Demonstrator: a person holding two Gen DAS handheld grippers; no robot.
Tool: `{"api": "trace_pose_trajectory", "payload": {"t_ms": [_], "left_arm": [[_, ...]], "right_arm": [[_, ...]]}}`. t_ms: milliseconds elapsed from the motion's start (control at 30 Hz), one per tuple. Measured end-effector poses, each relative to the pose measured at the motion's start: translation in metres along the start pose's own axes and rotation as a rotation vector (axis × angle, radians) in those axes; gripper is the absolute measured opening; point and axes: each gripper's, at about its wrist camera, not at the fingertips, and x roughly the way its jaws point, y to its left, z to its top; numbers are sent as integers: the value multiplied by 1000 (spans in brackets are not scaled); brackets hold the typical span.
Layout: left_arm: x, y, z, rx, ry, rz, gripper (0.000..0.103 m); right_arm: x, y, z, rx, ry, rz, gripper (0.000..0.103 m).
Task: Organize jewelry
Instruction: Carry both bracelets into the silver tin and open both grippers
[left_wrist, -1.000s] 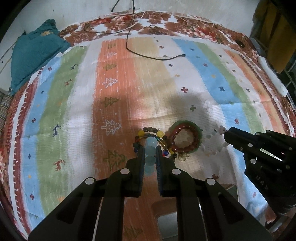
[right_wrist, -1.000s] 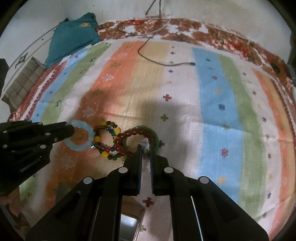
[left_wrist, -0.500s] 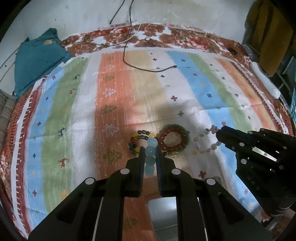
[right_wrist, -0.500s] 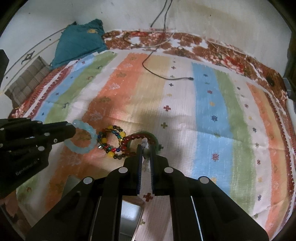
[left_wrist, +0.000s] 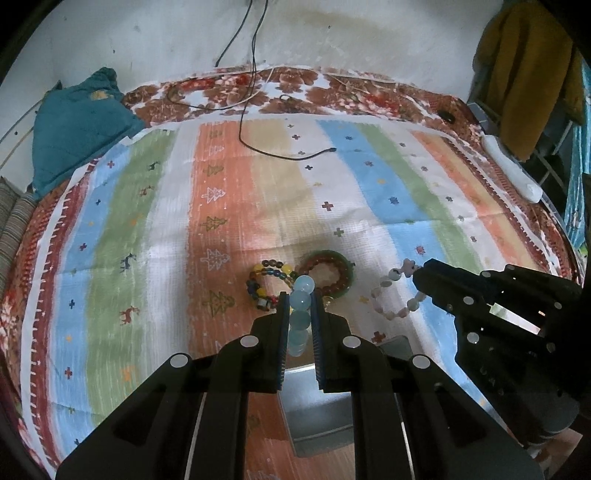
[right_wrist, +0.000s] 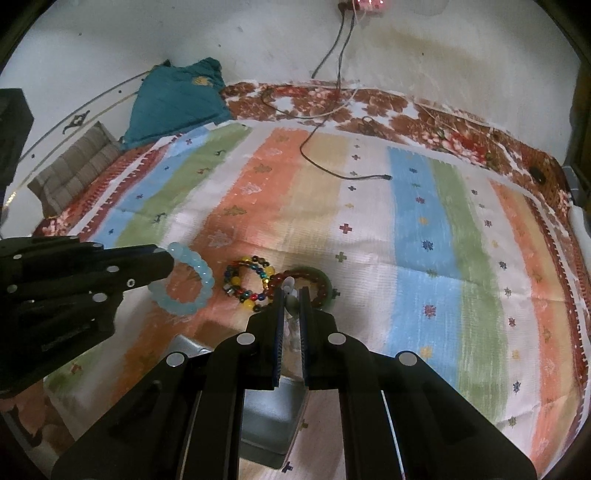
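Jewelry is split between the two grippers and the striped cloth. From the left wrist view, the left gripper (left_wrist: 300, 295) is closed on a pale blue bead bracelet (left_wrist: 301, 306), whose beads run in a line between its fingers. Just ahead of the fingertips lie a multicoloured bead bracelet (left_wrist: 264, 280) and, to its right and touching it, a dark red bead bracelet (left_wrist: 334, 275) resting on a green bangle (left_wrist: 347, 258). Further right, the right gripper (left_wrist: 421, 278) pinches a white and pink bead bracelet (left_wrist: 393, 295), its loop hanging to the left of the tips. Below the left gripper sits a grey metal box (left_wrist: 317, 417). Far ahead, a black cable (left_wrist: 266, 147) crosses the striped cloth (left_wrist: 166, 229), and a teal cushion (left_wrist: 74, 125) lies far left.

From the right wrist view, the right gripper (right_wrist: 291, 295) is closed almost fully on pale beads, mostly hidden between its fingers. The red bracelet and green bangle (right_wrist: 325, 282) sit directly past its tips, partly blocked by them. The multicoloured bracelet (right_wrist: 247, 280) lies just left, and beyond it the left gripper (right_wrist: 162, 262) holds the blue bracelet (right_wrist: 184, 284) as an open ring. The grey box (right_wrist: 266, 417) shows beneath the fingers.
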Motion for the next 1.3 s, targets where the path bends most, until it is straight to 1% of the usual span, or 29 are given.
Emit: {"api": "trace_pose_trajectory", "payload": {"t_ms": [367, 500, 767, 1067, 1300], "left_arm": [[-19, -7, -18, 10, -25, -13, 11], [-27, -10, -27, 25, -39, -1, 11], [-46, -15, -46, 35, -73, -21, 11], [-57, -19, -58, 43, -89, -38, 11], [-56, -20, -61, 43, -78, -36, 12]], "right_arm": [[-15, 6, -15, -1, -10, 15, 9], [-23, 8, -21, 1, -17, 16, 9], [-37, 10, -35, 17, -26, 19, 9], [-46, 15, -47, 26, -28, 32, 9], [-45, 15, -49, 29, -19, 49, 9]]}}
